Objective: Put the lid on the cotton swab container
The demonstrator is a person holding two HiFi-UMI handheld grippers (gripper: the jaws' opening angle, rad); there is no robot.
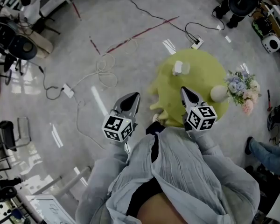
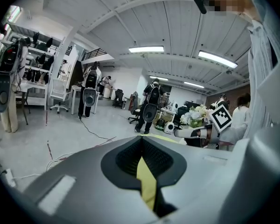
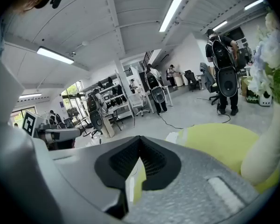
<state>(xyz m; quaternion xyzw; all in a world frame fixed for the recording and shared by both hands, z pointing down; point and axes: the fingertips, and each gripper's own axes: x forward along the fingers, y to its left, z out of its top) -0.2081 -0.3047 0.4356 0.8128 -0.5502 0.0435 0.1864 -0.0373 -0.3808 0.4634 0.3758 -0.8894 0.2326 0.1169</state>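
Note:
A small white cotton swab container [image 1: 178,68] stands on the far side of a round table under a yellow-green cloth [image 1: 203,76]. A pale, clear piece [image 1: 185,68] lies right against it; I cannot tell whether that is the lid. My left gripper [image 1: 132,98] hangs over the floor left of the table, jaws shut and empty. My right gripper [image 1: 184,92] is over the table's near edge, also shut on nothing. In the right gripper view the closed jaws [image 3: 139,143] face the cloth [image 3: 224,143]. The left gripper view [image 2: 141,141] looks across the room.
A white vase [image 1: 218,93] with pale flowers [image 1: 241,86] stands at the table's right edge. White cables [image 1: 102,71] and power strips [image 1: 67,91] lie on the grey floor to the left. A seated person's leg [image 1: 266,154] is at the right.

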